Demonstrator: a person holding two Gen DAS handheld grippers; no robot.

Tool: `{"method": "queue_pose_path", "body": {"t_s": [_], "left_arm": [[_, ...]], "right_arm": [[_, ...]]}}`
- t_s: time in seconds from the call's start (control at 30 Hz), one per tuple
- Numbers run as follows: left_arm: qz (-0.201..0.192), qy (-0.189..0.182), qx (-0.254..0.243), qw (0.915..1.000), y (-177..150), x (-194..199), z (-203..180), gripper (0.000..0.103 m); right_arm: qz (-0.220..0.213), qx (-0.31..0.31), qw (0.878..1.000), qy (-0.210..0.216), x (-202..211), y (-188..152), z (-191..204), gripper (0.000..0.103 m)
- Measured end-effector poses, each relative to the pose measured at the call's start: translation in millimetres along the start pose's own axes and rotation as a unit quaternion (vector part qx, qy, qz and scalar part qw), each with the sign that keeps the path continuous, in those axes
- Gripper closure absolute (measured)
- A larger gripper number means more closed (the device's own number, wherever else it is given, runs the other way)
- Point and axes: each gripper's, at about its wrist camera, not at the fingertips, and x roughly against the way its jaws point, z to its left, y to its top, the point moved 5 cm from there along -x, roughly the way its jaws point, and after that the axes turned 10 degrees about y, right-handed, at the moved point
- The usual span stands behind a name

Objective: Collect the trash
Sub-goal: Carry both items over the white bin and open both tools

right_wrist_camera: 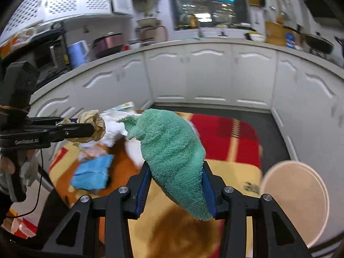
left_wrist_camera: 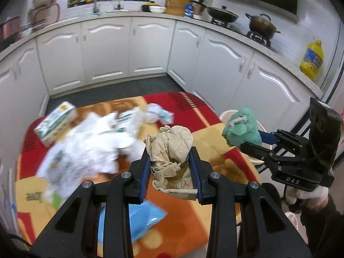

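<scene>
A: Left wrist view. The left tool (left_wrist_camera: 169, 167) is clamped on a crumpled beige rag (left_wrist_camera: 171, 148), both blue pads pressed into its sides. The rag is lifted clear above the counter (left_wrist_camera: 206, 133), which wears a red, orange and yellow cloth. Off to the right, the right tool (left_wrist_camera: 250, 142) carries a green towel (left_wrist_camera: 241, 126), held up near a pale bin (left_wrist_camera: 225, 114) at the counter's edge.

B: What trash is left on the counter?

A: A heap of white crumpled paper (left_wrist_camera: 90, 142), blurred; a small carton (left_wrist_camera: 56, 124) at its far left; a blue packet (left_wrist_camera: 146, 219) under the left tool.

B: Right wrist view?

A: The right tool (right_wrist_camera: 176, 185) is closed on the green towel (right_wrist_camera: 172, 154), gripped around its lower half, with the top bunched above the pads and a tail hanging below. The left tool (right_wrist_camera: 86, 129) shows at left, gripping the beige rag (right_wrist_camera: 94, 124). The round opening of the pale bin (right_wrist_camera: 294, 202) sits low right, just beside the counter (right_wrist_camera: 236, 172).

B: Handling?

A: Both cloths look light, soft and limp. They squash under the pads and should not slip easily, the terry especially. A bunched middle is the best hold; a loose corner would just trail. The hanging tail could snag the bin rim on release, I'd judge.
</scene>
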Motion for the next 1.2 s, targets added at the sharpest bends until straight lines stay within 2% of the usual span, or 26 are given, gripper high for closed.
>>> {"method": "queue_pose_path", "body": {"t_s": [0.27, 0.57, 0.67, 0.8, 0.93, 0.97, 1.03, 1.07, 1.1, 1.13, 1.2], "left_arm": [[0.025, -0.021, -0.035, 0.9988, 7.3, -39.4, -73.6, 0.072], [0.047, -0.045, -0.062, 0.9960, 19.1, -64.5, -145.8, 0.072], [0.061, -0.058, -0.060, 0.9947, 24.2, -80.7, -168.4, 0.072], [0.085, -0.071, -0.048, 0.9927, 30.8, -107.0, -193.2, 0.071], [0.108, -0.100, -0.020, 0.9889, 35.6, -134.9, -211.0, 0.068], [0.109, -0.107, -0.014, 0.9882, 37.1, -141.9, -215.5, 0.067], [0.112, -0.133, -0.005, 0.9848, 38.7, -153.8, -222.9, 0.056], [0.118, -0.148, 0.001, 0.9820, 38.4, -159.6, -225.1, 0.043], [0.125, -0.161, 0.012, 0.9789, 37.5, -165.5, -226.0, 0.036], [0.128, -0.168, 0.022, 0.9771, 37.1, -169.9, -226.0, 0.034], [0.129, -0.162, 0.029, 0.9778, 36.1, -175.4, -223.8, 0.033]], "right_arm": [[0.005, -0.058, 0.997, -0.057, 25.5, -23.5, -77.0, 0.060], [0.004, -0.113, 0.987, -0.112, 52.4, -42.8, -151.5, 0.060], [0.008, -0.137, 0.982, -0.133, 58.3, -50.1, -175.9, 0.059], [0.016, -0.173, 0.975, -0.141, 57.4, -62.0, -205.6, 0.059], [0.029, -0.204, 0.967, -0.151, 50.0, -76.0, -227.8, 0.059], [0.030, -0.210, 0.965, -0.152, 48.1, -77.6, -231.6, 0.059], [0.029, -0.221, 0.962, -0.158, 46.4, -81.4, -237.0, 0.055], [0.027, -0.225, 0.960, -0.162, 45.8, -82.0, -239.8, 0.048], [0.023, -0.227, 0.960, -0.165, 46.6, -82.2, -242.0, 0.043], [0.019, -0.229, 0.959, -0.167, 48.2, -82.7, -243.0, 0.035], [0.015, -0.231, 0.958, -0.169, 50.9, -85.7, -244.0, 0.033]]}}
